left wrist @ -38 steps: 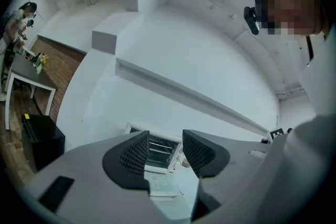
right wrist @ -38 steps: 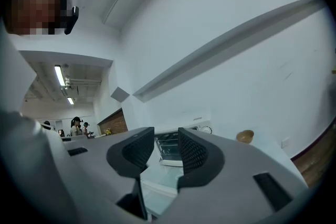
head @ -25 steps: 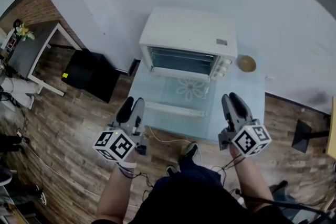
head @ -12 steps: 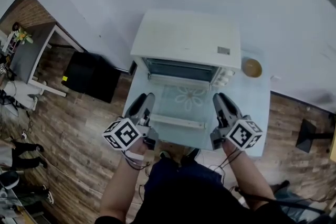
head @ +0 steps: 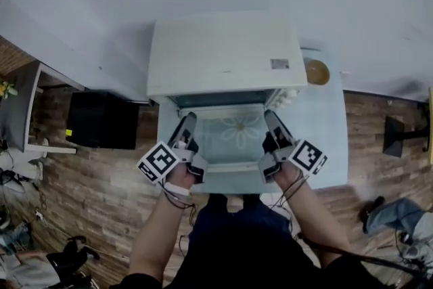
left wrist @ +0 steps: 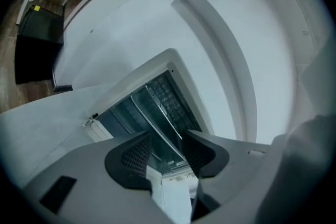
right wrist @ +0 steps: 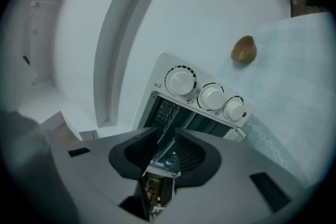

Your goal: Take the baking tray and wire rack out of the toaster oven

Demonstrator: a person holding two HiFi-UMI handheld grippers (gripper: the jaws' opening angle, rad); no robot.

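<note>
The white toaster oven point(head: 223, 54) stands on a pale blue table point(head: 325, 139), its glass door point(head: 237, 140) folded down flat. My left gripper point(head: 188, 124) hovers over the door's left side, open, nothing between its jaws. In the left gripper view the wire rack point(left wrist: 169, 96) shows inside the cavity beyond the left gripper point(left wrist: 164, 150). My right gripper point(head: 270, 120) hovers over the door's right side. Its jaws have just been closing and stand narrowly open on nothing. The right gripper point(right wrist: 166, 150) faces the cavity, where rack bars point(right wrist: 164, 110) show. The tray is hard to make out.
Three white knobs point(right wrist: 212, 96) line the oven's right front. A small wooden bowl point(head: 316, 72) sits on the table right of the oven. A black box point(head: 101, 120) stands on the wooden floor to the left. A white wall is behind the oven.
Both grippers moved forward and down, from the table's near edge to over the open door, close to the cavity. They rolled, and the right jaws narrowed.
</note>
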